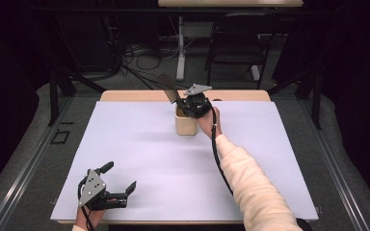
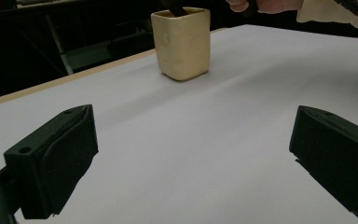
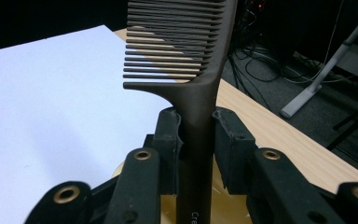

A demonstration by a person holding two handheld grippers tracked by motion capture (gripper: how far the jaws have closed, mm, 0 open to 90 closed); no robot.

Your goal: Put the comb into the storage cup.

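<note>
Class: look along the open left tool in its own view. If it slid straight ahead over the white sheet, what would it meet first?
Probably the cream cup. The sheet between the left tool and the cup looks bare. The cup sits just left of centre, so a glancing hit or near miss is possible.

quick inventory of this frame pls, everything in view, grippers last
cup: 1, cream, far middle of the sheet
comb: 1, dark brown, handle down in the cup, teeth up
white sheet: 1, covers the tabletop
table: 1, light wood, edge shows at the far side
chair: 1, black, on the floor beyond the table
left gripper: 1, black, open, near left corner
right gripper: 1, black, shut on the comb's handle above the cup
</note>
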